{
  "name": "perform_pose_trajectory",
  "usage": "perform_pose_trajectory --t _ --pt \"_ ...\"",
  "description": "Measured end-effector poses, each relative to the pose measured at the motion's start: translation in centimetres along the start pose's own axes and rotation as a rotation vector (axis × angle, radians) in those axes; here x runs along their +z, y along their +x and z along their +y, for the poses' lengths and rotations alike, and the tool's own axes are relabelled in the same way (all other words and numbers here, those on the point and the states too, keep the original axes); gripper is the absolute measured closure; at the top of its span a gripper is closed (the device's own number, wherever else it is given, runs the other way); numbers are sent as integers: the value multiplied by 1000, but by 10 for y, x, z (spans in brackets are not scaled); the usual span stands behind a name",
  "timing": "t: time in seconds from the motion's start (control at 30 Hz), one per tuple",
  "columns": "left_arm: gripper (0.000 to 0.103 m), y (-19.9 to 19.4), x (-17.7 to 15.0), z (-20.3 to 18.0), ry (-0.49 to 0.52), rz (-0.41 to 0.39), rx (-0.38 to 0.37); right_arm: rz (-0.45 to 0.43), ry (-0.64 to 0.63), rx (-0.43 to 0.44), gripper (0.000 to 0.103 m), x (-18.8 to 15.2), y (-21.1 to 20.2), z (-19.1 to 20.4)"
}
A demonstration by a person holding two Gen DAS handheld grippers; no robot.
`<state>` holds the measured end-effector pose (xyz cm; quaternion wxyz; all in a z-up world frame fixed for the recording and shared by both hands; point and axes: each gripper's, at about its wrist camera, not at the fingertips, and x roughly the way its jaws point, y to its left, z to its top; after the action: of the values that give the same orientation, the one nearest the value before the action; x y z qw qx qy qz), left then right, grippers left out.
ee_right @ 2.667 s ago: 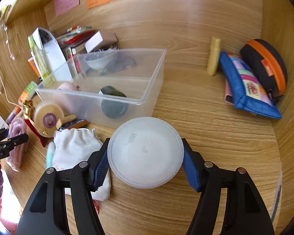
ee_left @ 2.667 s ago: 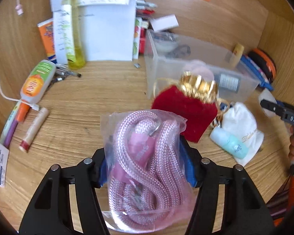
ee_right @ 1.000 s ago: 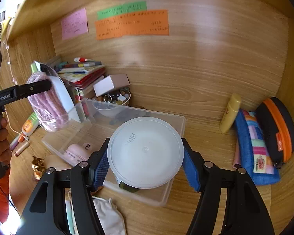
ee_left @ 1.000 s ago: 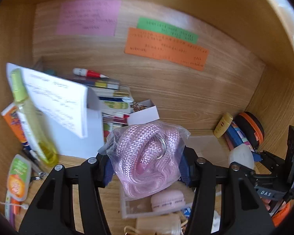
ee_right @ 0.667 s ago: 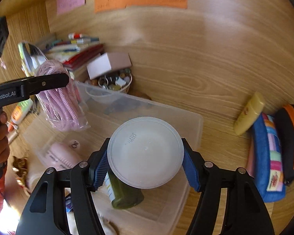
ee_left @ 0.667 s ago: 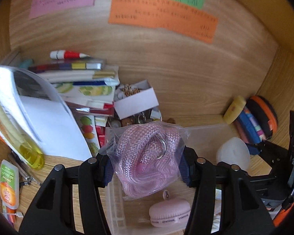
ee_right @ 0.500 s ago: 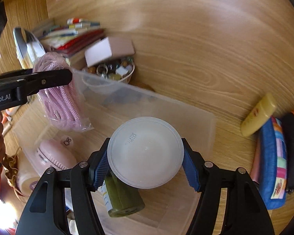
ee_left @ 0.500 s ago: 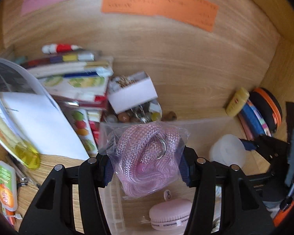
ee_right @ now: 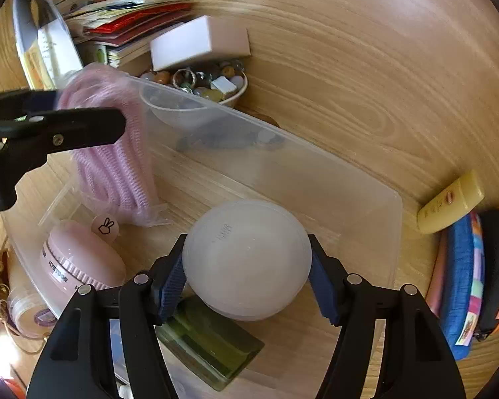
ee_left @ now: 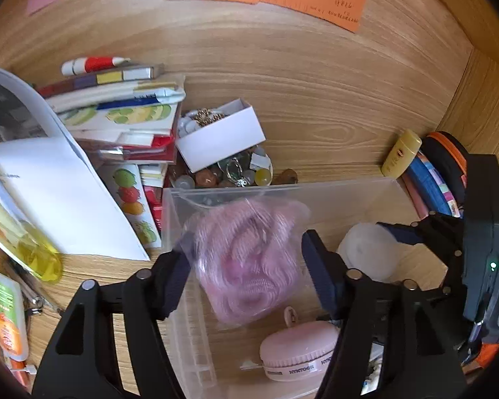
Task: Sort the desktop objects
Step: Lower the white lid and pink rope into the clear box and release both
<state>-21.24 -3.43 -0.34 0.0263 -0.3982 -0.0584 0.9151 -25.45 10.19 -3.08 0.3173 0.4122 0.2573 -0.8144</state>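
A: While your left gripper (ee_left: 246,262) is opening its jaws, the bagged pink rope (ee_left: 246,259) sits between the pads, blurred, likely already slipping down into the clear bin (ee_left: 282,189) at its left end. Watch that it doesn't hang on the bin's left wall; the bag looks close to that rim.

B: And your right?

A: Your right gripper (ee_right: 248,276) has its jaws partly spread and clamped on the round white container (ee_right: 246,259), above the middle of the bin. It's held by its curved sides only, so you could squeeze it out of the pads if you tilt further.

B: What's under it?

A: A green bottle (ee_right: 213,335) lies flat on the bin floor right below, and the pink round case (ee_right: 80,262) is at the near left corner. Let go from where you are and the container probably lands on the bottle, rolls, maybe tips over.

B: Anything else?

A: Your two grippers are near each other over one bin. The left one's finger (ee_right: 60,129) crosses the left end in the right view, so swinging the right one that way risks a knock. Bead bowl (ee_right: 209,86) sits just behind the bin's far wall, with a white box (ee_right: 199,46) on it; push the bin back and you'd jostle them. Can't tell if the rope bag has touched the floor yet.
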Motion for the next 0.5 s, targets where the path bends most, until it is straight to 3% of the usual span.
perform_pose_trajectory --t 0.3,0.5 --pt "13 -22 0 -14 58 -96 10 -108 -25 -88 28 -8 -37 9" --pt "11 -38 0 -30 77 -153 11 -186 15 -94 23 -14 -78 6"
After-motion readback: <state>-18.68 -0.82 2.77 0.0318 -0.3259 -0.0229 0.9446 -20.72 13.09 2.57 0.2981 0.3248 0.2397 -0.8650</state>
